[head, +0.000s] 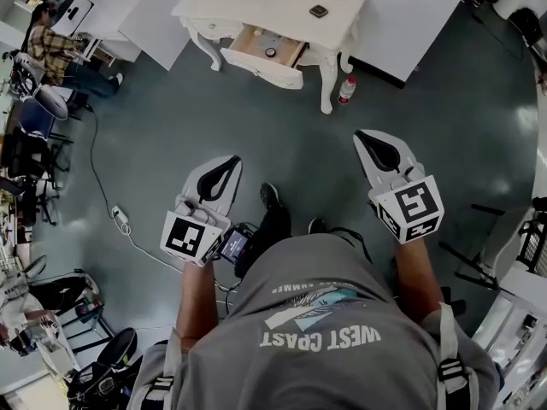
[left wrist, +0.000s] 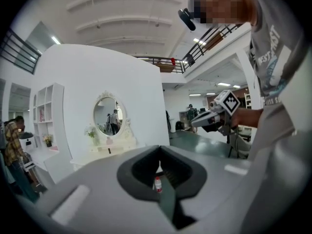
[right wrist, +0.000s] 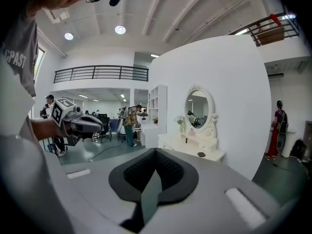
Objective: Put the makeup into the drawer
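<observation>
A white dressing table stands far ahead across the grey floor, its drawer pulled open with a small round item inside. A small dark compact lies on the tabletop, and it also shows in the right gripper view as the compact below the oval mirror. My left gripper and right gripper are held out level in front of the body, both shut and with nothing in them. Both are well short of the table.
A red-capped bottle stands on the floor by the table's right leg. A cable with a power strip runs along the floor at left. A person sits at desks far left, with chairs nearby. Another person stands right of the wall.
</observation>
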The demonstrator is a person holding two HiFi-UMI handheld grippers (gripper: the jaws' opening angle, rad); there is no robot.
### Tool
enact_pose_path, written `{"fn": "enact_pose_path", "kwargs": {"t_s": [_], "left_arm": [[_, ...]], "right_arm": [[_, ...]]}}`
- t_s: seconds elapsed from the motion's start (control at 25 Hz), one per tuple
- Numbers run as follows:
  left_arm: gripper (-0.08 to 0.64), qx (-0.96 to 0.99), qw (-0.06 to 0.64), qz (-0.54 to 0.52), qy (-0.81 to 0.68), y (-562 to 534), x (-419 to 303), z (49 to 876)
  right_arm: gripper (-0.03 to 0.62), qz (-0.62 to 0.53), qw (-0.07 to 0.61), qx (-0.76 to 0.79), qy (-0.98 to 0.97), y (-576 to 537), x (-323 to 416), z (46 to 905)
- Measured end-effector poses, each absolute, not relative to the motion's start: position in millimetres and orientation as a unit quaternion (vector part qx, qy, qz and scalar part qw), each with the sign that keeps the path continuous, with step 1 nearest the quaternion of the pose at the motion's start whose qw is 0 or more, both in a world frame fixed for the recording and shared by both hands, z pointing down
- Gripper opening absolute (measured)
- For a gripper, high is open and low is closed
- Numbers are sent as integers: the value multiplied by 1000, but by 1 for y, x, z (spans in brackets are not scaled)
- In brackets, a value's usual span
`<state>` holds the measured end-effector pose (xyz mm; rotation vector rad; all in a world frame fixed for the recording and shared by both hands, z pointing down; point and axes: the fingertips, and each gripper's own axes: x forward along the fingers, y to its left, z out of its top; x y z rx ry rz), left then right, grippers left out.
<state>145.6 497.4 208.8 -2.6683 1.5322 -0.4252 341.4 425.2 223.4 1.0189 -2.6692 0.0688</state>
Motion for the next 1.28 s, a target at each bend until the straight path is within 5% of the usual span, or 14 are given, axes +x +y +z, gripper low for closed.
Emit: {"fn": "enact_pose_path", "kwargs": {"t_s": [1.28], "left_arm": [[2,-913,28,-90,396,269,-32,208]], "right_arm": [[14,27,172,449,-877,253,169,207]]}}
